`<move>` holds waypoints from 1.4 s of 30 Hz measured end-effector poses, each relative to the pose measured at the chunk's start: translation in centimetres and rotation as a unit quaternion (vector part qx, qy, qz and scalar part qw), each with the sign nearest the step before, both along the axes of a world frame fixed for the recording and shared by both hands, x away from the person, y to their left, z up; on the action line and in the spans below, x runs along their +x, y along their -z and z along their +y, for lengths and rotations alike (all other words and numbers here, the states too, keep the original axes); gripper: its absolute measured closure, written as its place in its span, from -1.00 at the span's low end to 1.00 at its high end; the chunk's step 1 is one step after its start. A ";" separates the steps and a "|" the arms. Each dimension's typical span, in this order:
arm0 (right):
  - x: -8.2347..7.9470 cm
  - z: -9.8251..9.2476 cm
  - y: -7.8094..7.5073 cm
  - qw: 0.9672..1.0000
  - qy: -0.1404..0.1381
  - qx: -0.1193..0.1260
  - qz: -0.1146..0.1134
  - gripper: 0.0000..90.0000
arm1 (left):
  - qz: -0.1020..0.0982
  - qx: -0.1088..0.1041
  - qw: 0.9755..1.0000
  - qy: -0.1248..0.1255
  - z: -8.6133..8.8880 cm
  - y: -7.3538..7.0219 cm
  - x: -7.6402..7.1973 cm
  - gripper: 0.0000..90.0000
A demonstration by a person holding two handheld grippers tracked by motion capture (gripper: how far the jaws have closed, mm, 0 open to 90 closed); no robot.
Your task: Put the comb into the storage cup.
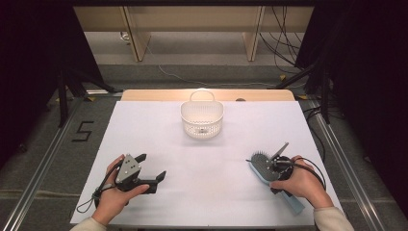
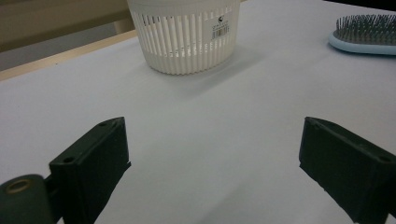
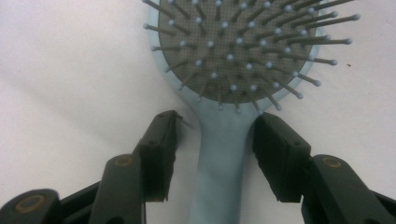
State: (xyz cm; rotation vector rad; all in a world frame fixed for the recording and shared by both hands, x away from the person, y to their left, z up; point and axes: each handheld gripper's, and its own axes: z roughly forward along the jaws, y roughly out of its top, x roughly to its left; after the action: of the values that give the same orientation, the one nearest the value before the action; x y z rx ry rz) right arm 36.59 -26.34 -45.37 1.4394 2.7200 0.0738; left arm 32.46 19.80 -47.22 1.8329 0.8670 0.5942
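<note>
While the right gripper (image 3: 215,140) straddles the hairbrush (image 3: 233,70) handle, its half-open jaws flank it without contact.

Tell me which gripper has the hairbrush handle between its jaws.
The right gripper: its jaws straddle the blue hairbrush handle. The left gripper has nothing between its jaws.

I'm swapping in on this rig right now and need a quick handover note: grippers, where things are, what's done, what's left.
Right gripper: jaws astride the neck of the light blue hairbrush, gaps on both sides, not yet clamped.
Left gripper: open, nothing between its jaws, low over the white table.
The hairbrush lies bristles up at near right; the white slotted basket stands upright at far centre.
Done: the approach to the brush.
Left: probably grip, lift, carry towards the basket.
</note>
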 end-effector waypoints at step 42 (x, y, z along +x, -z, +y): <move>0.3 0.1 0.1 1.000 0.011 -0.007 0.006 0.48 | -0.002 -0.002 1.000 0.001 0.0 0.0 -0.1 -0.77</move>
State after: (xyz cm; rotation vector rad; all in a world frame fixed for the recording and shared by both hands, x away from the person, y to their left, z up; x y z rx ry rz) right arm 36.92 -26.22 -45.44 1.4697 2.7073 0.0451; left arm 32.41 19.79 -47.19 1.8283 0.8623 0.5934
